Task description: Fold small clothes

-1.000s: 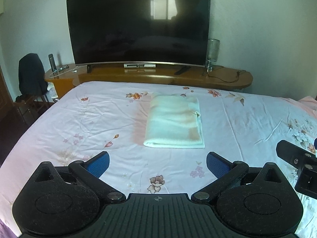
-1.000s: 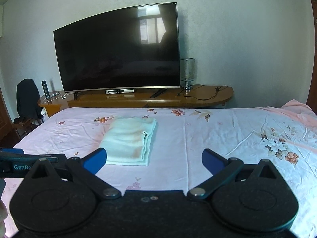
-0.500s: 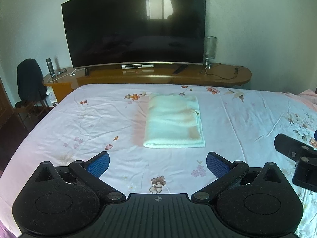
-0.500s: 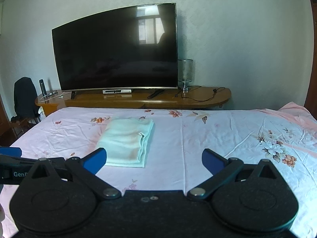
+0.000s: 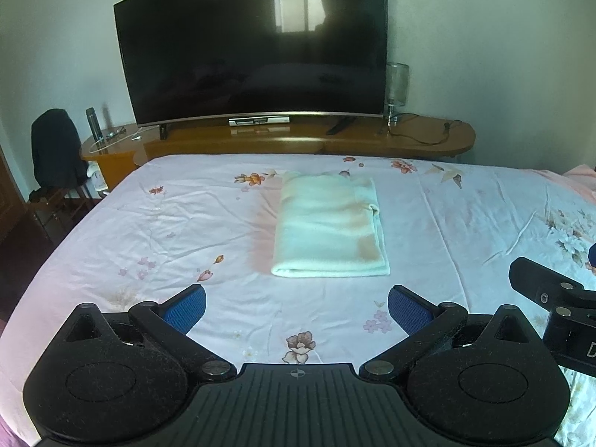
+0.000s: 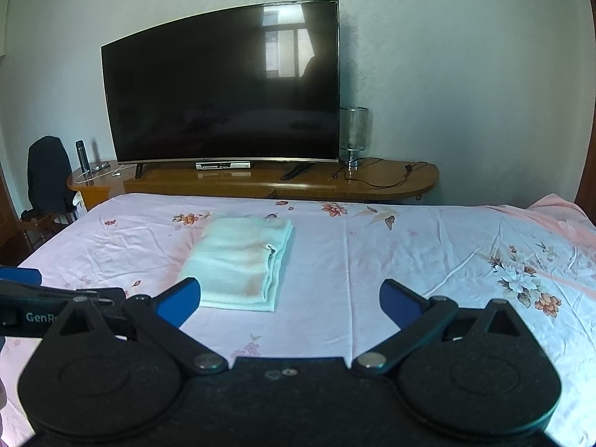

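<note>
A pale mint cloth (image 5: 329,227) lies folded into a neat rectangle on the pink flowered bed sheet (image 5: 186,223). It also shows in the right wrist view (image 6: 238,260). My left gripper (image 5: 296,307) is open and empty, held above the sheet just short of the cloth's near edge. My right gripper (image 6: 288,301) is open and empty, to the right of the cloth and back from it. The right gripper's body shows at the right edge of the left wrist view (image 5: 551,294).
A large dark TV (image 5: 257,48) stands on a long wooden console (image 5: 298,139) beyond the bed's far edge. A glass lamp (image 5: 396,89) and a cable sit on the console. A chair with a dark garment (image 5: 56,149) stands at the left. A pink pillow (image 6: 558,208) lies far right.
Both grippers have drawn back and tilted up a little, so the cloth sits slightly farther away. The cloth has not moved. Both grippers stay open.
</note>
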`<state>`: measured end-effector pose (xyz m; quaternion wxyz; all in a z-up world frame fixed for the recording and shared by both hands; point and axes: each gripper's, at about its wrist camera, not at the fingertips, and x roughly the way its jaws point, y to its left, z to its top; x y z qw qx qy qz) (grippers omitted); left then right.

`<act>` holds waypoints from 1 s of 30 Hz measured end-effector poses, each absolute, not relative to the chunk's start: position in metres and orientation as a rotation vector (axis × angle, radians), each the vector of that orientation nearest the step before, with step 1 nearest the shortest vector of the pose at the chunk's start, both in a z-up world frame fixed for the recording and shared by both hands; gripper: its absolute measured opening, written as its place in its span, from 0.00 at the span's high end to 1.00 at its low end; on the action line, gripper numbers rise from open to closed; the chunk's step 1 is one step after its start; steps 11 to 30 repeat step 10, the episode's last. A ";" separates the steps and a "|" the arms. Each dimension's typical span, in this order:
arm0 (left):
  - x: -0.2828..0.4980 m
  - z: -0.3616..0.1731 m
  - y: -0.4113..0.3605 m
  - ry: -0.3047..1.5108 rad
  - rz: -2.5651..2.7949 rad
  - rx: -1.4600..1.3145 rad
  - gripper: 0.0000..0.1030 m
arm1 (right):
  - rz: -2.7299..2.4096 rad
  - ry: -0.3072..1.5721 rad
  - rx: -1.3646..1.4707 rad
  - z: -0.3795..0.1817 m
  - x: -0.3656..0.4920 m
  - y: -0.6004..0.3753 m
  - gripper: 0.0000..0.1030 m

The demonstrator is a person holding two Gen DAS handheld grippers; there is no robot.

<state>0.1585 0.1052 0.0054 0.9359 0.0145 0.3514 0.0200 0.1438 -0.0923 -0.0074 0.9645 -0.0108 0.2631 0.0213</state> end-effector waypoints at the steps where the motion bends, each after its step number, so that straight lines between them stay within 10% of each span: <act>1: 0.159 0.005 0.105 0.722 0.036 0.031 0.00 | 0.043 0.534 -0.022 -0.008 0.145 -0.092 0.00; 30: 0.168 -0.001 0.103 0.708 -0.023 0.052 0.00 | 0.019 0.543 -0.001 -0.013 0.149 -0.094 0.00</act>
